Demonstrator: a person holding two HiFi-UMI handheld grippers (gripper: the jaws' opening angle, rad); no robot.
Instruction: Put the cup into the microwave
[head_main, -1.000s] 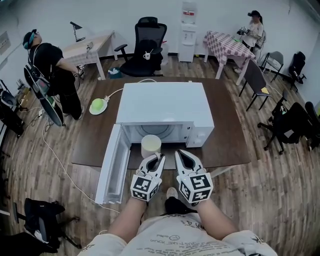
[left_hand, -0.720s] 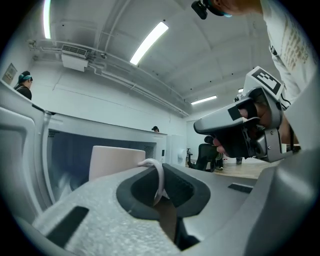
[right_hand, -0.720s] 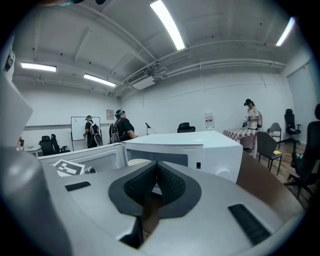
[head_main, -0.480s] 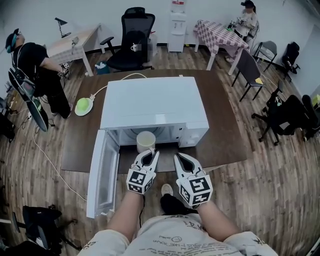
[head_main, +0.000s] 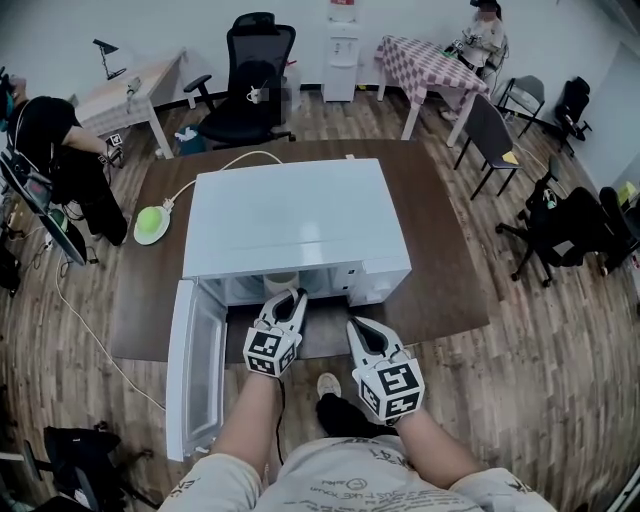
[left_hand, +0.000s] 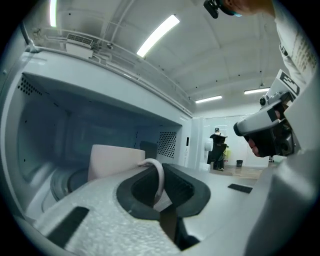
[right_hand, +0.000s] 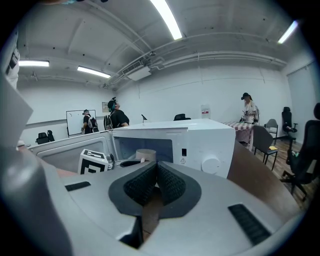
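The left gripper (head_main: 291, 298) is clamped on the thin looped handle (left_hand: 159, 176) of the cup (left_hand: 116, 159). The cup sits at the mouth of the microwave (head_main: 290, 218), just under the front edge of its top at the centre of the head view, and is already within the cavity in the left gripper view. The main risk is the grip itself. With only a narrow handle between the jaws, the cup could swing or tilt about it, and a jolt might knock its rim against the cavity ceiling or side wall. The gripper body hides the cup's base, so I cannot tell whether it rests on the glass plate (left_hand: 61, 184). If it is let go while still raised or leaning, it would likely tip over. Pulling the gripper back before the jaws clear the loop could hook the handle and drag the cup out towards the desk (head_main: 445, 270) edge. The right gripper (head_main: 359, 326), lower centre, is closed on nothing and hangs near the microwave's front. The open door (head_main: 195, 365) at lower left is close to the person's left forearm, so a careless withdrawal might bump it.
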